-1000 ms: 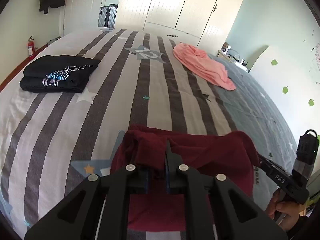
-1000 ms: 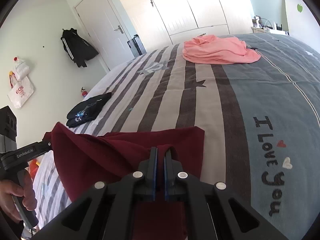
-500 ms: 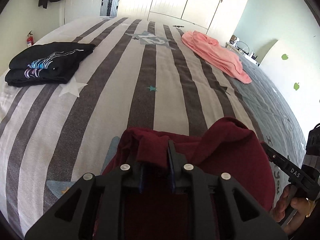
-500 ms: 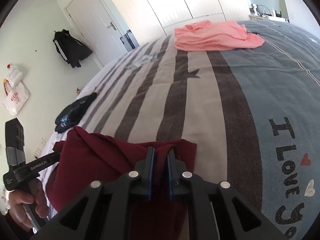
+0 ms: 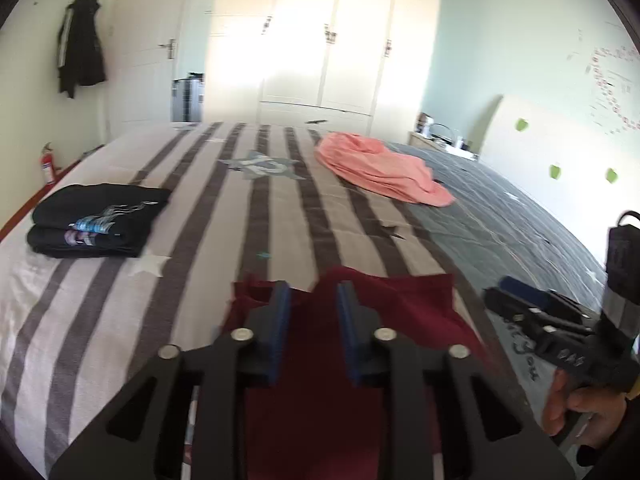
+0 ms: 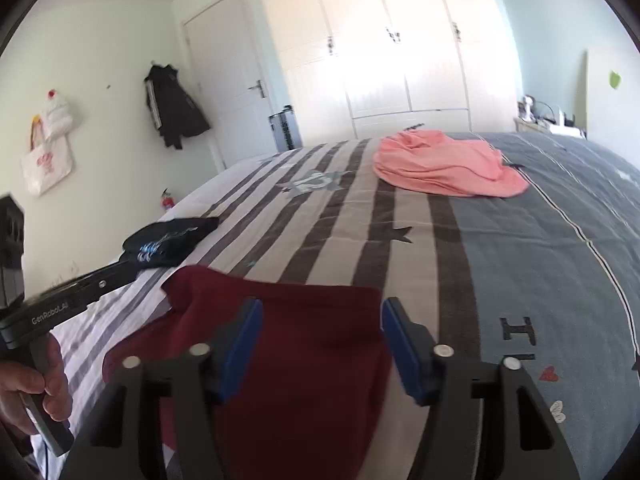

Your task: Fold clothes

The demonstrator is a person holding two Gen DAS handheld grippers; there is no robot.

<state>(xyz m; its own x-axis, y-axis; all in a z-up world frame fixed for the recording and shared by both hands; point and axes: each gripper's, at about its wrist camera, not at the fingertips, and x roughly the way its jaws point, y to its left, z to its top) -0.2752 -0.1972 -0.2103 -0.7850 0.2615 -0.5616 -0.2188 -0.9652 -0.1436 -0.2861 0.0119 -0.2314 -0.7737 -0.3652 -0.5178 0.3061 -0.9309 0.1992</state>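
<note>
A maroon garment (image 5: 400,300) (image 6: 312,320) lies folded on the striped bed (image 5: 240,208) just ahead of both grippers. In the left wrist view my left gripper (image 5: 313,286) hovers over its near part. Its jaws stand a little apart and are closing, and the pads press on no cloth. My right gripper (image 6: 322,304) is above the garment's right half. Its jaws are wide and still opening, with nothing pinched. The right gripper (image 5: 500,286) also shows at the right edge, in a hand. The left gripper (image 6: 132,266) shows at the left.
Folded black clothes (image 5: 96,220) (image 6: 168,240) are stacked at the bed's left. A crumpled pink garment (image 5: 380,168) (image 6: 444,164) lies farther back. Beyond the bed are a white wardrobe (image 5: 320,40), a door (image 6: 224,88) and a hanging dark jacket (image 5: 80,40).
Both grippers were shut on the maroon garment and have let it go. Their jaws have spread and pulled back a little, and the garment has settled flat on the bed.
</note>
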